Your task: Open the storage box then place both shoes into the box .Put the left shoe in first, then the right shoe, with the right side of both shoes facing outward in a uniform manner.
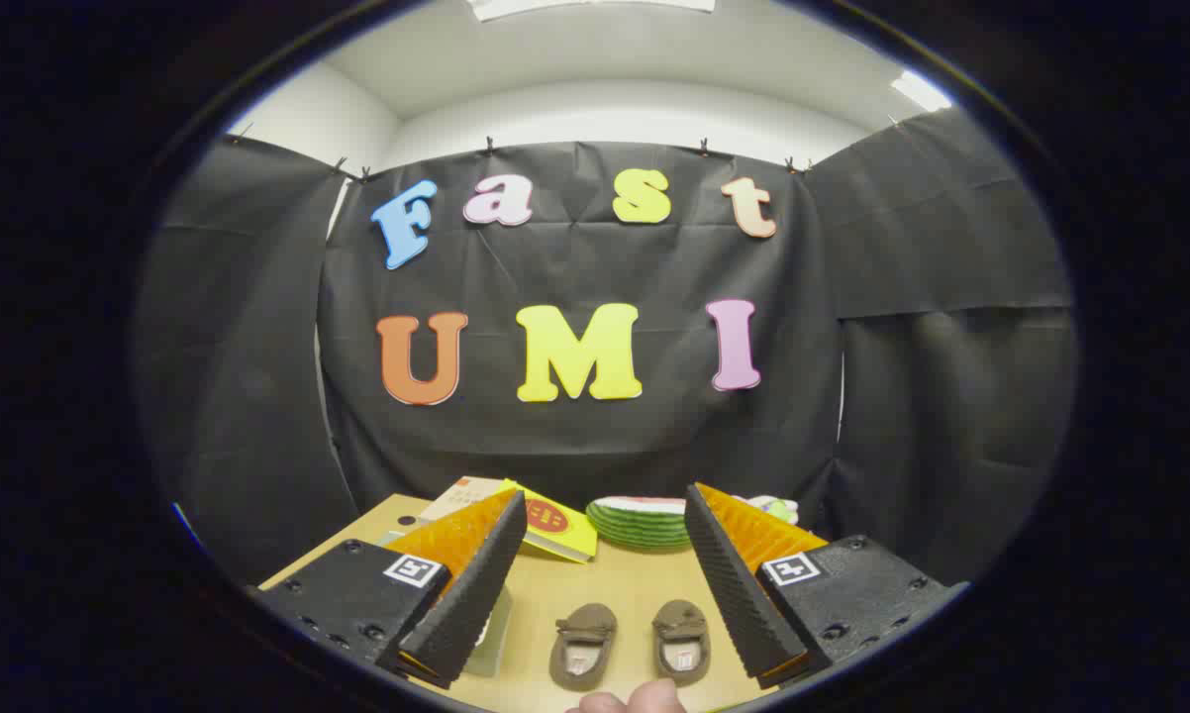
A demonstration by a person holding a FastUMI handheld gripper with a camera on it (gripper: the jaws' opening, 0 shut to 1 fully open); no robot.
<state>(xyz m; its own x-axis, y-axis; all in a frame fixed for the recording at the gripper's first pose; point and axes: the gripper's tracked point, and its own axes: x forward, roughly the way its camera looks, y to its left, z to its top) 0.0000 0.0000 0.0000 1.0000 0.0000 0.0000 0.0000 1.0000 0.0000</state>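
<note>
Two small brown shoes stand side by side on the wooden table, between my fingers and below them: the left one [582, 646] and the right one [682, 641], toes pointing away from me. My gripper [605, 510] is open, held well above the table, with nothing between its fingers. A translucent box [491, 634] peeks out from behind the left finger, mostly hidden. A person's hand [635, 701] shows just in front of the shoes.
Beyond the fingers, at the back of the table [615, 584], lie a yellow booklet [555, 530], a white and orange box [461, 495], and a green watermelon-shaped item [640, 522] with a small light toy [778, 510] beside it.
</note>
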